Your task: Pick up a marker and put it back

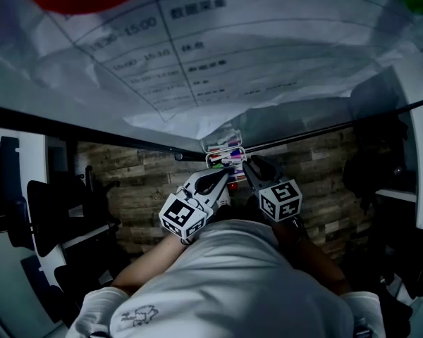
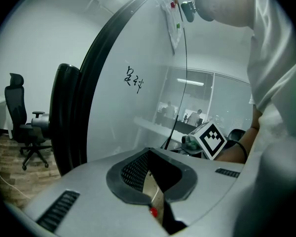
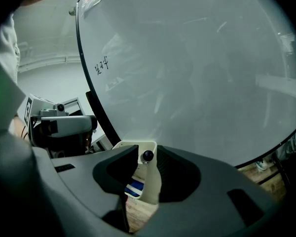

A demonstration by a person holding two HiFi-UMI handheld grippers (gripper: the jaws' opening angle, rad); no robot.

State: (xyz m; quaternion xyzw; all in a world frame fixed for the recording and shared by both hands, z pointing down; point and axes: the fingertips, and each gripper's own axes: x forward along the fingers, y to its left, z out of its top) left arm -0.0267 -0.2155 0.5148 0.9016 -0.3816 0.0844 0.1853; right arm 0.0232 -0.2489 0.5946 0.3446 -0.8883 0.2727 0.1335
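A cream marker holder [image 1: 225, 153] hangs at the whiteboard's lower edge with several coloured markers in it. In the right gripper view the holder [image 3: 143, 181] shows between the jaws, with a black marker end [image 3: 147, 155] at its top and blue markers [image 3: 133, 188] lower down. My right gripper [image 1: 256, 169] is at the holder. Its jaws stand a little apart on either side of the black marker end. My left gripper [image 1: 222, 177] sits just left of it, jaws met at the tips. Through the gap behind its tips a red marker end [image 2: 153, 211] shows.
The whiteboard [image 1: 254, 55] fills the upper head view, with a printed timetable sheet [image 1: 162, 41] on it. Its dark frame [image 2: 64, 117] stands to the left in the left gripper view. An office chair [image 2: 24, 127] stands on the wooden floor [image 1: 324, 182].
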